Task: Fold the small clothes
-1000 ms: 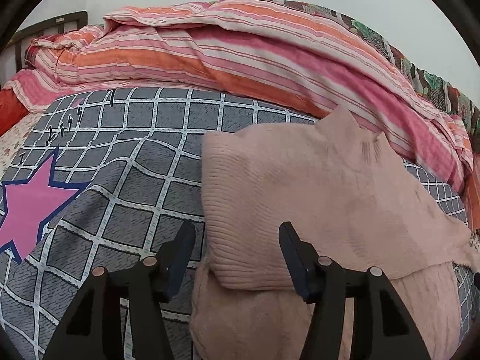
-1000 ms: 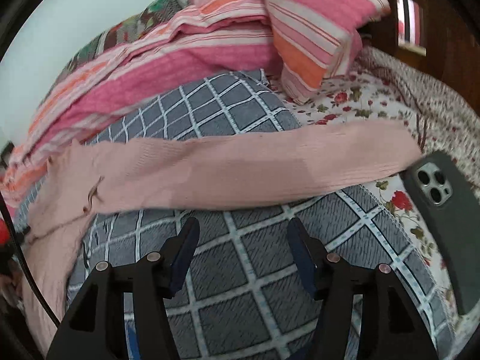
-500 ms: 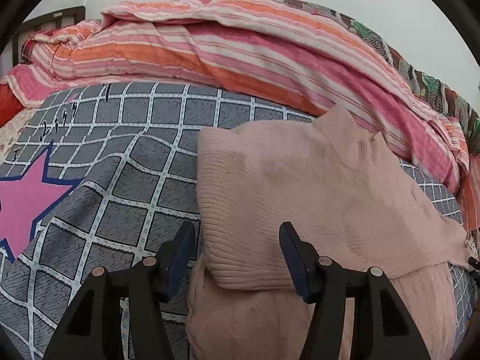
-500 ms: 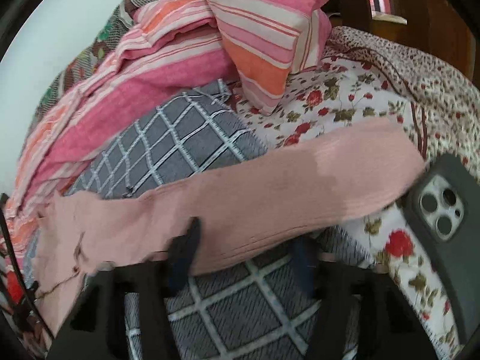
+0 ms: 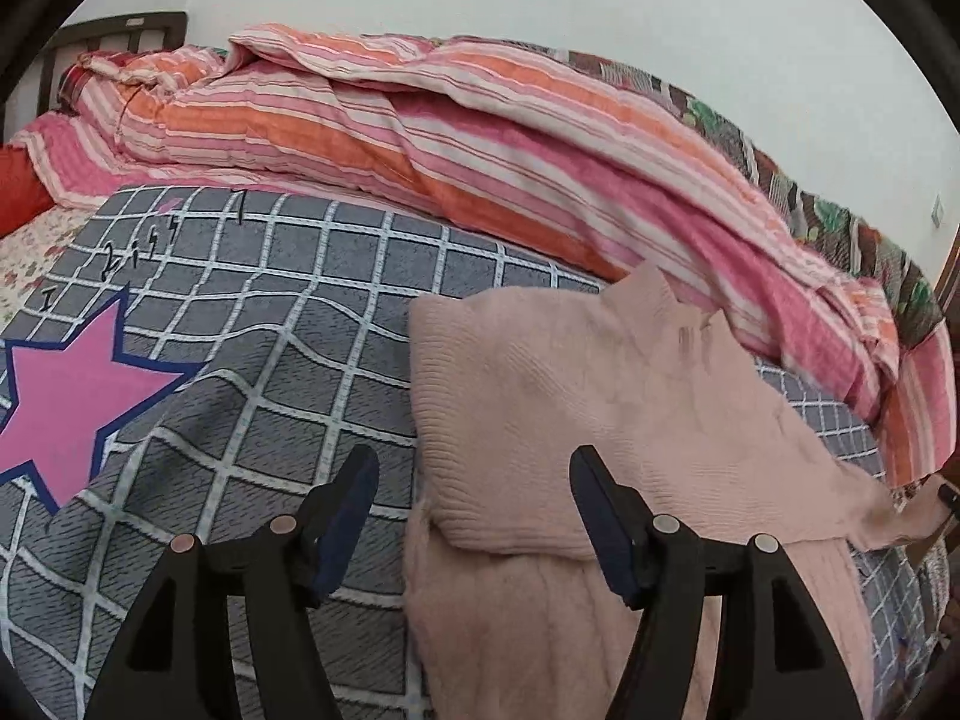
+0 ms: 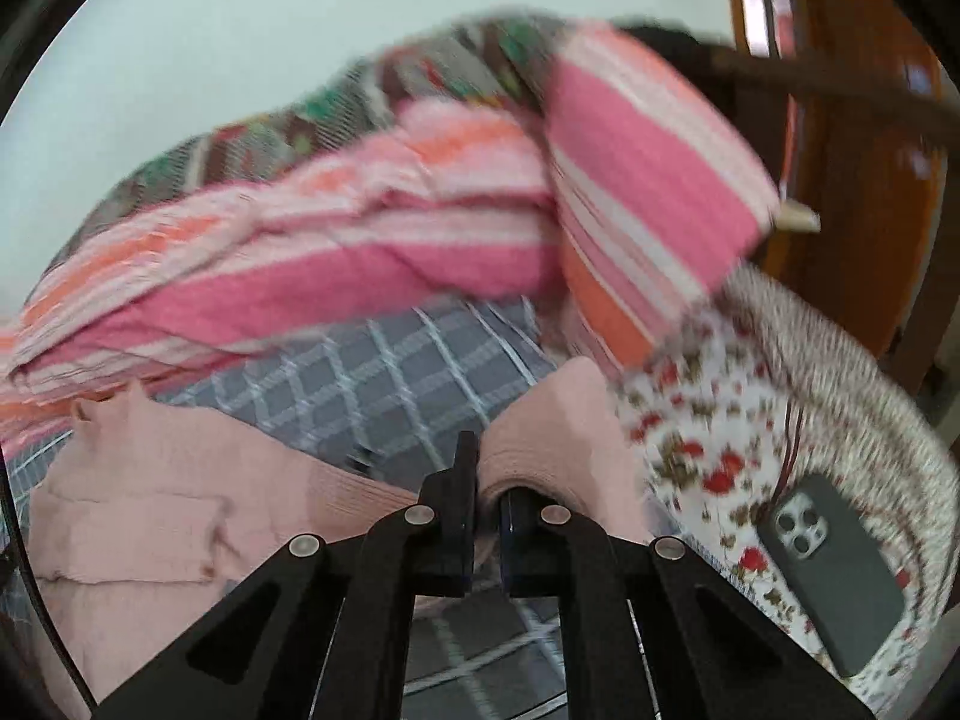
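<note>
- Bed [image 5: 36, 252]: covered by a grey checked quilt [image 5: 288, 312] bearing a pink star [image 5: 66, 396]; a floral sheet [image 6: 708, 420] shows at the quilt's edge.
- Striped pink-and-orange duvet [image 5: 468, 138]: bunched along the far side of the bed, against the wall.
- Pink knit sweater [image 5: 600, 396]: lies on the checked quilt, one side already folded over the body, collar toward the duvet. Its sleeve [image 6: 558, 426] is raised off the quilt on the right side.
- Left tongs [image 5: 474, 516]: spread and still widening, nothing between them; they hang just over the folded hem of the sweater without touching it.
- Right tongs [image 6: 486, 498]: have just closed and now pinch the sleeve, cloth bunched between the pads. This view is blurred.
- Dark phone [image 6: 834, 576]: lies camera-side up on the floral sheet, to the right of the right tongs and apart from the sweater.
</note>
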Demonstrator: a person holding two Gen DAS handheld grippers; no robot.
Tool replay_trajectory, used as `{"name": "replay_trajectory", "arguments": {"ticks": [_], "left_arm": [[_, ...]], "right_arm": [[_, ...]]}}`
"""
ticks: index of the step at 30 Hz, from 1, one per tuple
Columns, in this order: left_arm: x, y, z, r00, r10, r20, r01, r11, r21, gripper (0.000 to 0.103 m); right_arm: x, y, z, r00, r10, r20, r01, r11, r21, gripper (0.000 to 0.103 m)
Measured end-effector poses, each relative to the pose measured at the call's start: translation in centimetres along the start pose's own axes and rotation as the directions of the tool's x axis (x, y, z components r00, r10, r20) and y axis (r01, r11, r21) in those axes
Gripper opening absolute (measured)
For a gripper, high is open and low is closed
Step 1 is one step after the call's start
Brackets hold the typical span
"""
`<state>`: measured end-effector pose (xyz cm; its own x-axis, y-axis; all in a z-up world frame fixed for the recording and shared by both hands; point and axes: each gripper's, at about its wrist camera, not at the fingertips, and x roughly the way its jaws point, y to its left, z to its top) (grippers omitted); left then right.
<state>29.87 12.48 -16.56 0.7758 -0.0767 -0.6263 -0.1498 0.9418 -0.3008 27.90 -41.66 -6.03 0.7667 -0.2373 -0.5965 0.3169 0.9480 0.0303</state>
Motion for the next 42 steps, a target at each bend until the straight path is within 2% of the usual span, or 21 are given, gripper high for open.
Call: {"name": "replay_trajectory", "arguments": {"ticks": [5,9,12,15,18,22,25,28,30,31,33,35,38,42], "left_arm": [[-0.9,1.2,-0.2,1.0,-0.005,-0.006,0.005,1.0,-0.023,0.065],[-2.2,2.3,0.3,0.999,0.034,0.042,-0.033,0.999,-0.021,0.069],[-2.5,4.3,0.6,0.999,-0.002,0.035,0.005,0.994,-0.106,0.07],[-2.0,5.6,0.5,0.997,-0.075,-0.012,0.072,0.982,-0.173,0.07],[-2.3,6.2,0.6,0.997,-0.081,0.002,0.08,0.979,-0.186,0.07],[-2.0,6.7,0.6,0.993,-0.119,-0.012,0.113,0.968,-0.224,0.07],[-1.4,6.4,0.5,0.989,-0.144,-0.035,0.132,0.964,-0.232,0.07],[-1.3,5.6,0.4,0.989,-0.142,-0.034,0.131,0.967,-0.22,0.07],[-1.2,5.0,0.3,0.988,-0.149,-0.035,0.138,0.967,-0.214,0.07],[-1.2,4.9,0.3,0.988,-0.15,-0.036,0.14,0.967,-0.211,0.07],[-1.0,4.1,0.2,0.986,-0.16,-0.038,0.149,0.97,-0.194,0.07],[-0.8,3.2,0.2,0.984,-0.174,-0.045,0.164,0.971,-0.173,0.07],[-0.4,1.2,0.0,0.979,-0.197,-0.059,0.188,0.974,-0.123,0.07],[0.1,-1.8,-0.3,0.973,-0.216,-0.075,0.213,0.976,-0.05,0.07]], "right_arm": [[-4.1,6.6,1.6,0.997,0.05,0.059,-0.044,0.994,-0.099,0.006],[-5.8,14.4,2.4,0.989,0.127,0.07,-0.113,0.977,-0.179,0.006],[-6.0,20.1,2.0,0.981,0.185,0.058,-0.166,0.958,-0.234,0.006],[-5.4,26.0,0.7,0.965,0.26,0.021,-0.243,0.928,-0.283,0.006],[-3.7,31.5,-1.9,0.947,0.319,-0.05,-0.317,0.892,-0.323,0.006],[-0.3,35.3,-5.2,0.923,0.346,-0.168,-0.383,0.866,-0.323,0.006],[1.6,36.5,-7.6,0.898,0.365,-0.245,-0.429,0.85,-0.306,0.006],[1.9,37.3,-9.1,0.877,0.396,-0.272,-0.468,0.831,-0.302,0.01],[1.8,37.4,-9.3,0.858,0.424,-0.29,-0.503,0.81,-0.302,0.028],[1.5,37.2,-9.3,0.851,0.439,-0.289,-0.516,0.799,-0.307,0.033],[0.6,36.3,-9.0,0.85,0.449,-0.274,-0.521,0.792,-0.318,0.049],[-0.6,34.6,-8.6,0.847,0.465,-0.257,-0.529,0.783,-0.327,0.052],[-2.3,30.8,-8.1,0.856,0.475,-0.203,-0.517,0.784,-0.344,0.063],[-2.3,25.4,-8.3,0.906,0.405,-0.125,-0.422,0.838,-0.347,0.066]]}}
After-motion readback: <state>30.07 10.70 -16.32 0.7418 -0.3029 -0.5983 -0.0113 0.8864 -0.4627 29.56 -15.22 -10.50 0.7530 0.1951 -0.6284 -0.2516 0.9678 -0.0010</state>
